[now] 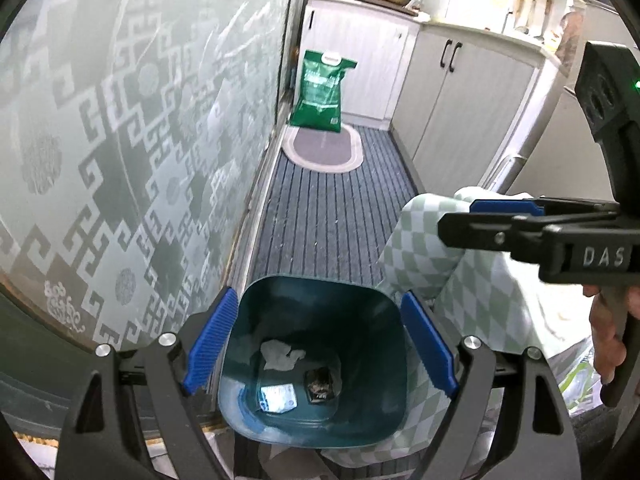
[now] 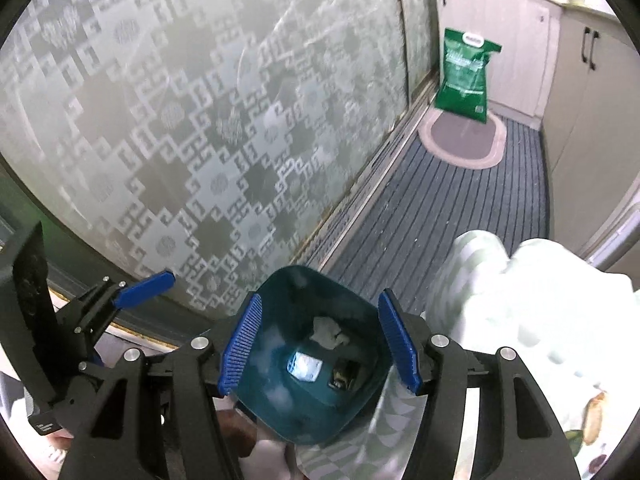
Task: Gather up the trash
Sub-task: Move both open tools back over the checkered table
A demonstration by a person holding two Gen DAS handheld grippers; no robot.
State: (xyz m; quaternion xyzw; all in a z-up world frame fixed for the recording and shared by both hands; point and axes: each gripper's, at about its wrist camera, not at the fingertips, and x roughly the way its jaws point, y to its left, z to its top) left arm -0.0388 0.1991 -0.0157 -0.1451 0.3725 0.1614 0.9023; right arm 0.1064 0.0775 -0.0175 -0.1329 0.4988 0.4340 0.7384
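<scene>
Teal bin (image 1: 316, 364) on striped floor mat (image 1: 332, 208), containing crumpled tissue (image 1: 278, 354), white packet (image 1: 278, 398), dark wrapper (image 1: 320, 386). Left gripper (image 1: 320, 348) and right gripper (image 2: 320, 344): both spread wide above it, empty.

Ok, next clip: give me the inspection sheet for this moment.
Surface: striped grey floor mat.
Job's things: teal bin holding a crumpled tissue, a pale blue packet and a dark wrapper.
Clutter: green bag on an oval rug; checked cloth beside the bin.
Grippers: left gripper and right gripper open, holding nothing, above the bin.
Cables: nothing seen.
Surroundings: patterned frosted glass, white cabinets.
</scene>
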